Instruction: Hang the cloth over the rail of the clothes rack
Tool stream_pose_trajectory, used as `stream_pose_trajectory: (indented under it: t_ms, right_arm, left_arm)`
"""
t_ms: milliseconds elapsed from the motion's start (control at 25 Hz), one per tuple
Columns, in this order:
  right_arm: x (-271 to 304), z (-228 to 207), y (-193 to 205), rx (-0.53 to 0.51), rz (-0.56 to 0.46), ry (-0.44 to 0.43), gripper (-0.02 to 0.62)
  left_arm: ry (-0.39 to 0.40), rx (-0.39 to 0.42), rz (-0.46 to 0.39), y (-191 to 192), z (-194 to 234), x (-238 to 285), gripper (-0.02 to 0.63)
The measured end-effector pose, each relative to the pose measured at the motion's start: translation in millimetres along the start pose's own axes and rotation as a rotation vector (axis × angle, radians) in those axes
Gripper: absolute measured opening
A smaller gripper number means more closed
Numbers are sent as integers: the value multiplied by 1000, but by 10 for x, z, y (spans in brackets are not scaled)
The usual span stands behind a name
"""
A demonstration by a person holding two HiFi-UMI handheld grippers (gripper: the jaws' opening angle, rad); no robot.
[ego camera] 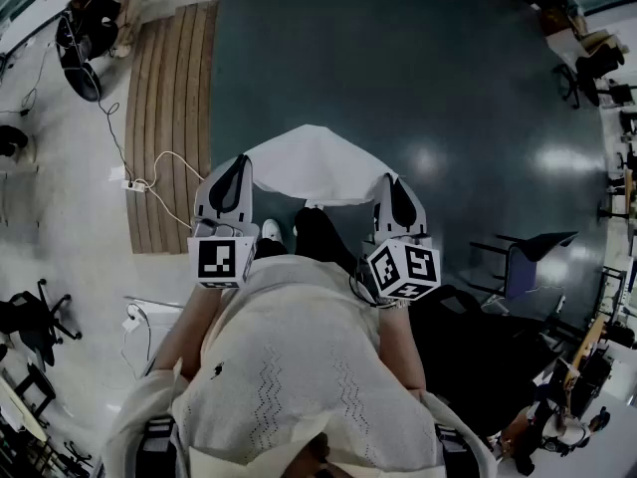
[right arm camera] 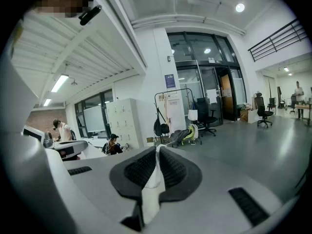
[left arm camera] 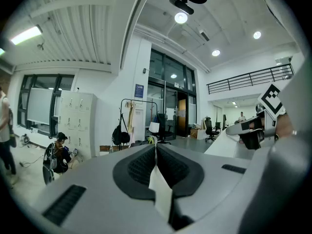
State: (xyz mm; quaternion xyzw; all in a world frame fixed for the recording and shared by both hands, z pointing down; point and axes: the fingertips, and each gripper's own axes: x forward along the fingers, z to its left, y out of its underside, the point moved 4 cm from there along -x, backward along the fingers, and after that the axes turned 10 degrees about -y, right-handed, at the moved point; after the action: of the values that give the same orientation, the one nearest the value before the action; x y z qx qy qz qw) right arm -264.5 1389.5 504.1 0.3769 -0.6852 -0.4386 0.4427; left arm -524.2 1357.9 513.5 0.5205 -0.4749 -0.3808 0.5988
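A white cloth (ego camera: 314,165) hangs spread in the air between my two grippers, above the dark floor. My left gripper (ego camera: 236,181) is shut on its left edge, and a white strip of the cloth (left arm camera: 159,182) shows pinched between the black pads. My right gripper (ego camera: 398,203) is shut on the right edge, where the cloth (right arm camera: 153,182) again sits between closed pads. Both point roughly level. A black clothes rack (left arm camera: 139,118) with bags hung on it stands far ahead by the white wall, and its rail (right arm camera: 170,92) shows in the right gripper view too.
A wooden slatted platform (ego camera: 169,118) and a white cable with a power strip (ego camera: 134,182) lie at the left. Chairs (ego camera: 528,262) stand at the right. White lockers (left arm camera: 73,121) and a seated person (left arm camera: 57,152) are left of the rack; an office chair (right arm camera: 204,115) stands to its right.
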Motion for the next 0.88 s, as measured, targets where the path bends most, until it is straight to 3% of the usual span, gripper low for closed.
stream_pose_trajectory:
  t_ms: [320, 440, 720, 880]
  right_arm:
    - [638, -452, -356, -44, -1, -29, 35]
    - [1034, -708, -377, -35, 9, -61, 35]
    - [1992, -1466, -701, 9, 54, -110, 35]
    - [2493, -2017, -920, 34, 87, -154, 35]
  left_arm:
    - [-36, 27, -14, -215, 55, 595, 18]
    - [-54, 68, 23, -166, 40, 941, 17]
    - [-87, 104, 89, -329, -185, 2089, 18]
    - [-115, 84, 53, -543, -482, 2882, 17]
